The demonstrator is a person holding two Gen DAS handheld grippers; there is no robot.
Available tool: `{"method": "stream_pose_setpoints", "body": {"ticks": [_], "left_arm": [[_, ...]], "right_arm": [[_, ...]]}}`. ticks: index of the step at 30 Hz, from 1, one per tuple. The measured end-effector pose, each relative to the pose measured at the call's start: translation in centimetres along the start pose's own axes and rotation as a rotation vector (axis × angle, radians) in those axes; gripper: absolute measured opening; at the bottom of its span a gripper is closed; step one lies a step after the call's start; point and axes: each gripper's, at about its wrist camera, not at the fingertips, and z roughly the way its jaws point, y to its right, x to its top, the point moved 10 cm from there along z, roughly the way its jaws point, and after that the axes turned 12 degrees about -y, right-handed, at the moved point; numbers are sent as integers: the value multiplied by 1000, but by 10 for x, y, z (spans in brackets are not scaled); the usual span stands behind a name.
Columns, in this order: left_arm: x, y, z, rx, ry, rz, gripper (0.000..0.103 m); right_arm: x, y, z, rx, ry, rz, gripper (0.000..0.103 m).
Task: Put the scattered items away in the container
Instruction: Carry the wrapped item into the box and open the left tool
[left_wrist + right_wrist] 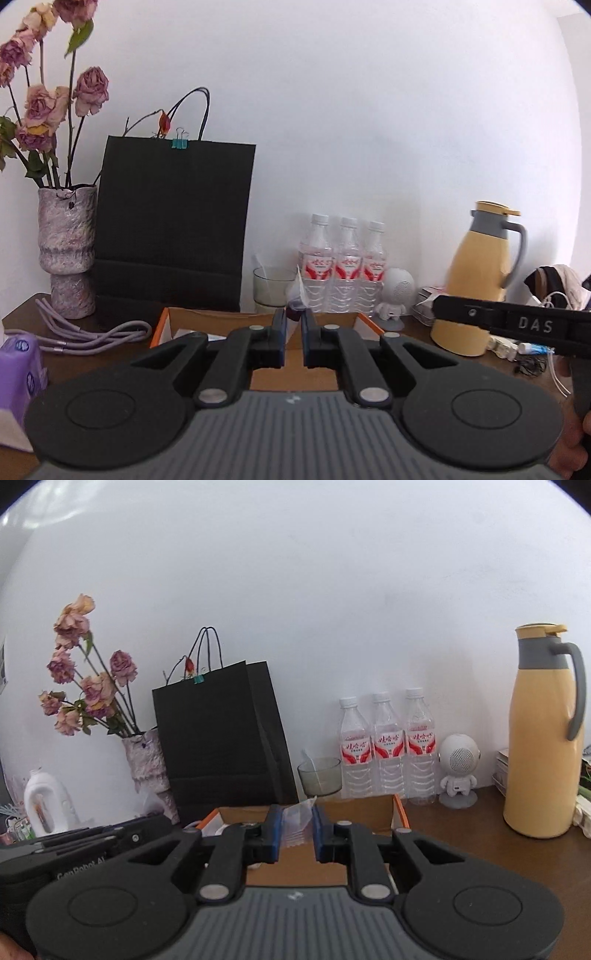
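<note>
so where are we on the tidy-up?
Some pale items already lie in the cardboard box. In hand: the right claw is shut on a clear plastic bag above the box. Left claw is shut; contents unclear. Left: purple cable, purple pack.

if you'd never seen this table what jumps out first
Probably the tall black paper bag against the wall, with dried pink roses in a mottled vase to its left. Next, the yellow jug at far right, and three water bottles lined up behind the open cardboard box.
</note>
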Motion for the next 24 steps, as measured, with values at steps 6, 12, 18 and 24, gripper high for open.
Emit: {"method": "stream_pose_setpoints", "body": {"ticks": [6, 12, 18, 24], "left_arm": [[37, -22, 111, -68, -271, -20, 8], [-3, -26, 212, -19, -601, 108, 8], [-34, -28, 243, -9, -684, 186, 16], [-21, -15, 241, -65, -674, 229, 53]], "right_arm": [[53, 22, 92, -37, -204, -85, 16], [30, 49, 189, -74, -570, -82, 16], [-18, 59, 233, -136, -750, -147, 17], [-18, 67, 248, -211, -746, -188, 41]]}}
